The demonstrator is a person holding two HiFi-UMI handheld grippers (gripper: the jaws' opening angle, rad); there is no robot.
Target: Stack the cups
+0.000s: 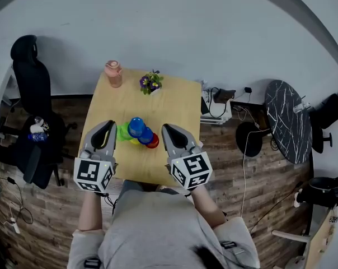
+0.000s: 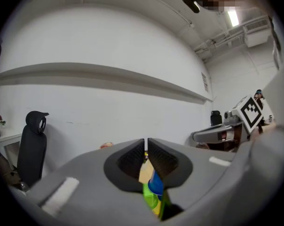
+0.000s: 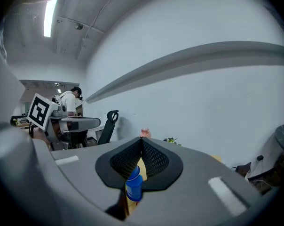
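A cluster of plastic cups sits mid-table on the wooden table point(image 1: 174, 102): a blue cup point(image 1: 136, 126) upright on top, a green cup point(image 1: 123, 132) at its left, a second blue cup point(image 1: 146, 135), a red cup point(image 1: 153, 142) and a bit of yellow beneath. My left gripper point(image 1: 109, 124) hovers just left of the cluster, its jaws drawn together with nothing between them. My right gripper point(image 1: 167, 129) hangs just right of the cluster, shut and empty. Below the left gripper point(image 2: 146, 145) show the blue cup point(image 2: 156, 185) and green cup point(image 2: 150, 199). Past the right gripper point(image 3: 142, 142) stands a blue cup point(image 3: 134, 185).
A pink bottle point(image 1: 113, 73) and a small pot of flowers point(image 1: 150, 83) stand at the table's far edge. A black office chair point(image 1: 32, 77) is at the left. Cables and a power strip point(image 1: 216, 102) lie on the floor beside a round dark marble table point(image 1: 289, 119) at the right.
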